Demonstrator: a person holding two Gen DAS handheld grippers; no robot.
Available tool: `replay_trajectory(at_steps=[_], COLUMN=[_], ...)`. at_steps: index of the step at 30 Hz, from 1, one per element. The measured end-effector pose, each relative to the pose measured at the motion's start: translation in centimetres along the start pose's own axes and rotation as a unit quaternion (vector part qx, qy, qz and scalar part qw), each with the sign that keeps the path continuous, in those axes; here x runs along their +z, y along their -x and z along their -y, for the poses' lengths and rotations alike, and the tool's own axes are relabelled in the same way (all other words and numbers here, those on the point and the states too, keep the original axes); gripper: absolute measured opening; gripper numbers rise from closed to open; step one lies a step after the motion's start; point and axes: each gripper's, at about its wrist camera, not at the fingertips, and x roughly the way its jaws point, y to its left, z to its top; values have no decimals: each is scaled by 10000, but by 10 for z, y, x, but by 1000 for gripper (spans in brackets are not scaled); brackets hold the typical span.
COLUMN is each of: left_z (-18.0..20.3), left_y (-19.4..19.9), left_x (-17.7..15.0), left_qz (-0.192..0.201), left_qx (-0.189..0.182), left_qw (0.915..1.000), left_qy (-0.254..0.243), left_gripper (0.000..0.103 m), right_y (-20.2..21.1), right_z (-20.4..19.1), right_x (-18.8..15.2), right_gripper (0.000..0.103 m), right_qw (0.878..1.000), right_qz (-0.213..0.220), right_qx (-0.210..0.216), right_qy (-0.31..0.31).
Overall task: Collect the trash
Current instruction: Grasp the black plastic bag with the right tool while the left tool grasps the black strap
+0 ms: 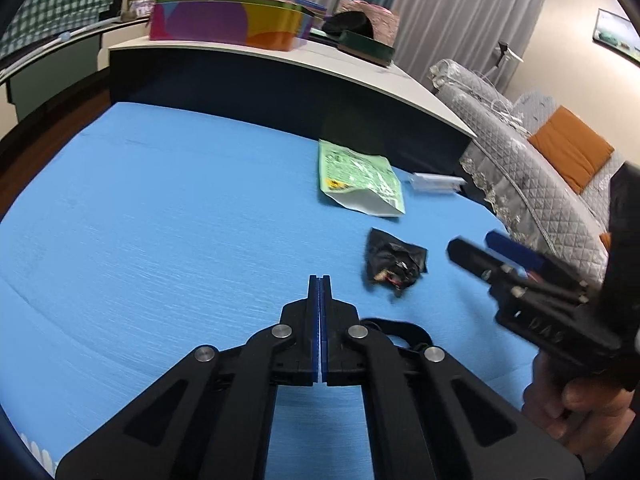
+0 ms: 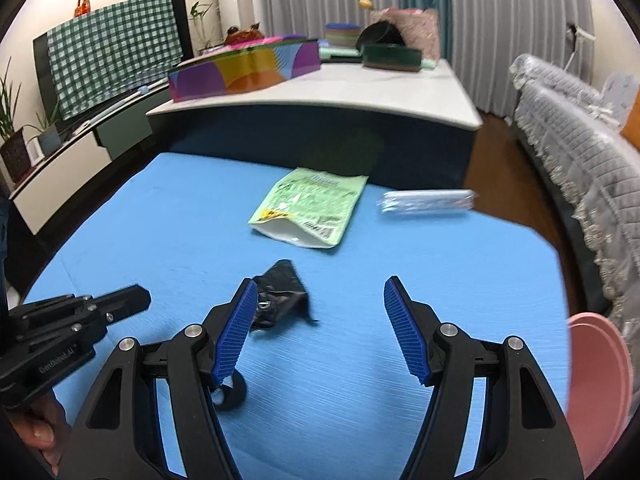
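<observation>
Reaching for the crumpled black wrapper (image 2: 282, 294) on the blue mat (image 2: 160, 220) with the right tool (image 2: 320, 332) spread wide.

The wrapper lies just beside its left pad, likely the first pick. The left tool (image 1: 320, 292), pressed together and empty, hangs back. The green pouch (image 2: 310, 210) and silvery packet (image 2: 426, 200) lie further off; a pink bin (image 2: 598, 380) waits at the mat's edge, probably for the trash.

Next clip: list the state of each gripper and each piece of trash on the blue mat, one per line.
Left hand-held gripper: shut, empty.
Right hand-held gripper: open, empty, above the mat.
Black wrapper: crumpled, lying on the mat, not gripped.
Green pouch: flat on the mat, near end open.
Silver wrapper: lying flat near the mat's far edge.
Pink bin: at the mat's right edge, contents hidden.
</observation>
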Motion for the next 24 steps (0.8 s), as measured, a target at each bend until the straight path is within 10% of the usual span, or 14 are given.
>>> replay_trajectory(at_steps=[9,11,20,24], left_z=[-10,-10,6,20], left_y=[2,2,-1,-3], left_x=[2,1,-5,-11], left_qz=[63,57,-51,-195], left_qx=[59,48,-182,-308], left_qw=[9999,10000,9998,9992], left_qy=[88,65,-33,-168], left_gripper=[0,0,1,31], right_y=[-42,-45,-21,-5], right_z=[-11,-8,13,34], right_x=[-7,-9,-11,-16], right_gripper=[66,46,21,20], right_qw=[9987,9984,9994,9989], right_qz=[-467,-517,-326,-243], right_qx=[182,219,-15,-153], right_qy=[78,36,-139,-363])
